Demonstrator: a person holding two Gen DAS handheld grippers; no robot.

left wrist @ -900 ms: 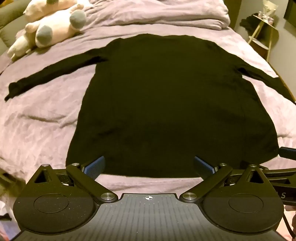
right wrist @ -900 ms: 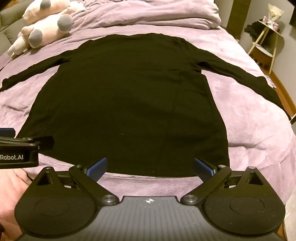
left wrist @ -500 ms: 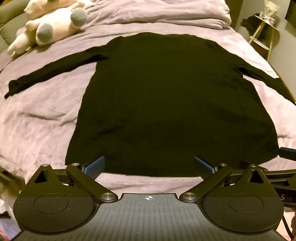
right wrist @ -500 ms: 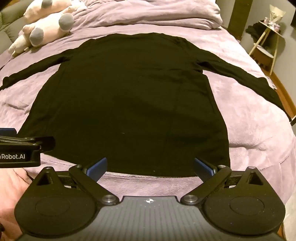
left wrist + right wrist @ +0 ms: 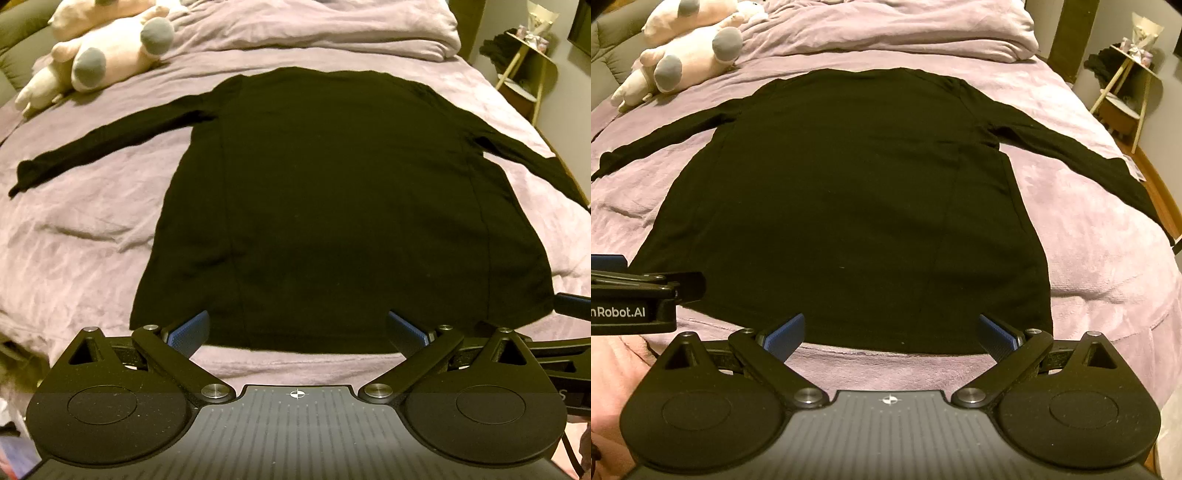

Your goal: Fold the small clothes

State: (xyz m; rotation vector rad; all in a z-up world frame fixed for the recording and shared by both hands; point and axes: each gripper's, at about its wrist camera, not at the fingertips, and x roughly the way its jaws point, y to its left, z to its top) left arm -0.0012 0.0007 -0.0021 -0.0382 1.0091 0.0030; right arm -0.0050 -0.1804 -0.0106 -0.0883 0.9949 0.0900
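Black long-sleeved top [image 5: 332, 206] laid flat on bed [image 5: 92, 236], both sleeves spread out, hem nearest. No fold made yet; whole folding judged left. Left claw [image 5: 297, 332] spread wide, nothing pinched. Right claw [image 5: 891, 332] likewise spread, held above hem.

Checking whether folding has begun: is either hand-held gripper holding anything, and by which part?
Nothing is held. The left hand-held gripper and right hand-held gripper hover open near the hem of the flat black long-sleeved top.

bed [image 5: 92, 229]: lilac cover | black top [image 5: 332, 203] flat | plush toy [image 5: 110, 48]
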